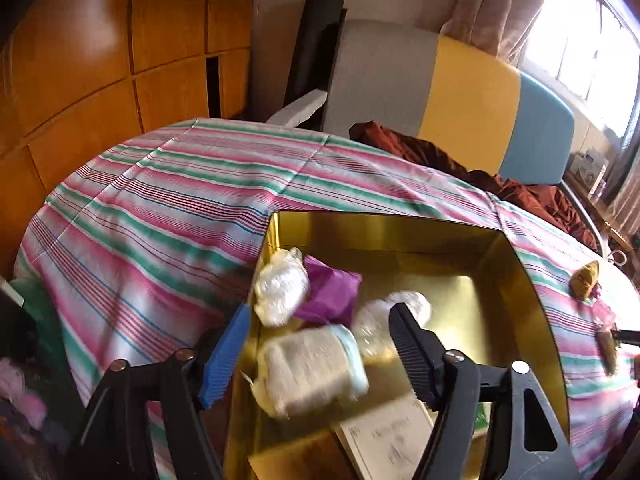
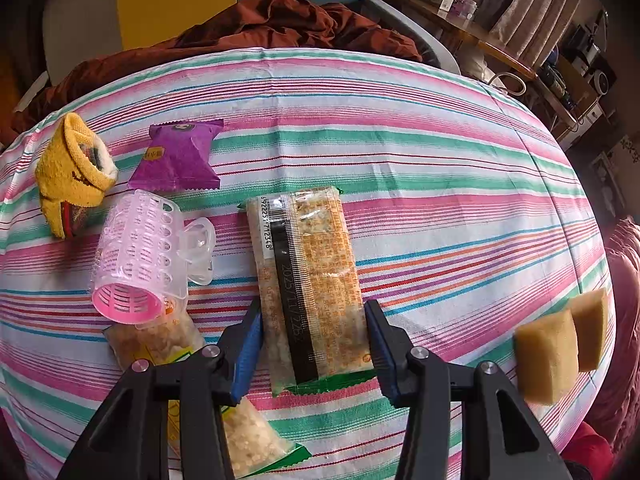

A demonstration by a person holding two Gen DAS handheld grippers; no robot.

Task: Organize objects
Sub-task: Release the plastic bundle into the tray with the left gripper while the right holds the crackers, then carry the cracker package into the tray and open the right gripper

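In the left wrist view my left gripper (image 1: 320, 348) is open above a gold tin box (image 1: 400, 228) on the striped bedspread. In the box lie a blurred white packet (image 1: 312, 372) between the fingers, a purple packet (image 1: 332, 292), two white wrapped bundles (image 1: 280, 288) and a paper card (image 1: 392, 436). In the right wrist view my right gripper (image 2: 314, 344) has its fingers on both sides of the lower end of a long grain snack bar (image 2: 308, 280) lying on the bedspread.
In the right wrist view a pink hair roller with clear clip (image 2: 140, 256), a yellow sock (image 2: 68, 172), a purple snack packet (image 2: 180, 156) and a second grain bar (image 2: 224, 420) lie to the left. Two tan sponge blocks (image 2: 560, 348) sit to the right. Brown bedding (image 2: 260, 24) lies behind.
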